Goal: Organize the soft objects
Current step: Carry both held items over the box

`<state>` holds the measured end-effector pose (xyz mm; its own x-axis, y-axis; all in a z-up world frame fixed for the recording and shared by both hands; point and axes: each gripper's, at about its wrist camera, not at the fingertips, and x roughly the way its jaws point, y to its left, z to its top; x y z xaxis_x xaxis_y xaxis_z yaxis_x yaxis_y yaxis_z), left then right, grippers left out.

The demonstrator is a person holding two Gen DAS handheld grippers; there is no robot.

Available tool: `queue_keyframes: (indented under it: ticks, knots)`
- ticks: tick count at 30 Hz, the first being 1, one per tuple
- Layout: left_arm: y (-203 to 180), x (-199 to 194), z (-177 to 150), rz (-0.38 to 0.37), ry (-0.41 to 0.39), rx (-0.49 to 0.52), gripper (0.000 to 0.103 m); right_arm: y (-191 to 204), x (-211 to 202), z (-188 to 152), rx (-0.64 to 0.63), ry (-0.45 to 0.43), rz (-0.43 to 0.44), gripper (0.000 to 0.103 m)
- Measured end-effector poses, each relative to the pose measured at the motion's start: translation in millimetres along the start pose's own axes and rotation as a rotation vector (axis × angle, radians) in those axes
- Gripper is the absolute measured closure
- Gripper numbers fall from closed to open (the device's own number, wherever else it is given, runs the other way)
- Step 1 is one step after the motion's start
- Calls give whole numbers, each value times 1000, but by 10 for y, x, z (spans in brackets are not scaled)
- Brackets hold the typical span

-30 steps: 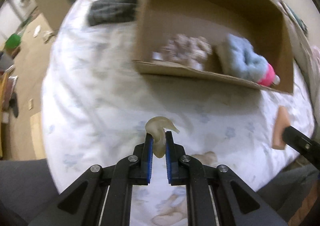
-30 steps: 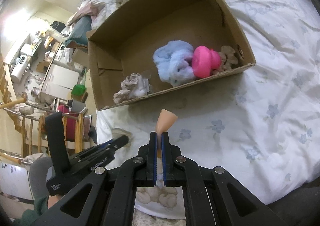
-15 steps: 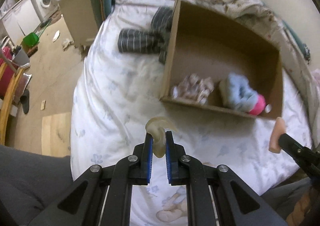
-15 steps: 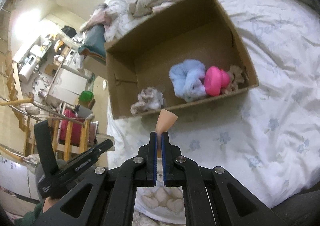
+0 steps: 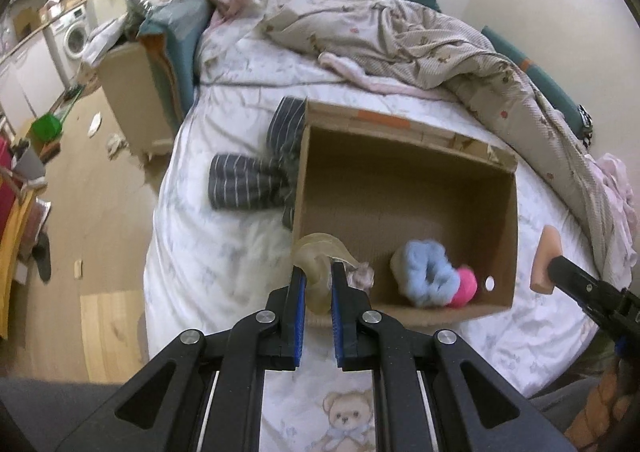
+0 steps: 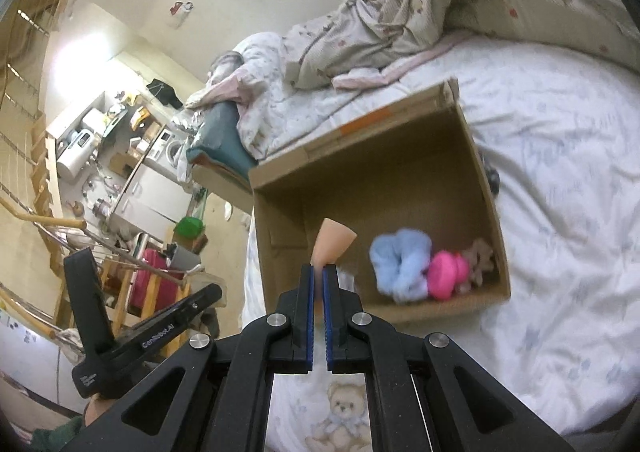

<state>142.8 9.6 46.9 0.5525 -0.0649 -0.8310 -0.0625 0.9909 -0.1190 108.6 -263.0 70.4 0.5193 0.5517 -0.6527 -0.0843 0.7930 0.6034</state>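
Note:
An open cardboard box (image 5: 408, 180) (image 6: 360, 188) lies on a white bed. Inside sit a light blue fluffy piece (image 5: 426, 276) (image 6: 402, 262), a pink ball-like piece (image 5: 464, 286) (image 6: 444, 274), and a beige ruffled piece (image 5: 362, 276) (image 6: 480, 256). My left gripper (image 5: 318, 272) is shut on a translucent yellowish soft piece (image 5: 316, 256), held above the box's near left corner. My right gripper (image 6: 319, 272) is shut on a peach wedge-shaped soft piece (image 6: 332, 242) (image 5: 546, 256), held over the box's near wall.
A dark striped garment (image 5: 256, 176) lies on the bed left of the box. A rumpled beige quilt (image 5: 400, 36) (image 6: 460, 0) lies behind it. The bed's left edge drops to a wooden floor (image 5: 80, 212) with a green dustpan (image 5: 46, 126).
Both grippers have risen and pulled back from the bed, each with its piece. The box now looks smaller and lower, with more of the room in view.

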Motion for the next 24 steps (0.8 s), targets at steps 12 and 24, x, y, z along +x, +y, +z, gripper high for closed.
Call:
queue_keyframes:
  ticks: [12,24]
  knots:
    - [-168,299,297,-7,-18,43,93,-141,185,348,29,-52,13,97]
    - [-301,982,132,-46,32,112,92,-573,597,202,69,30,-86,97]
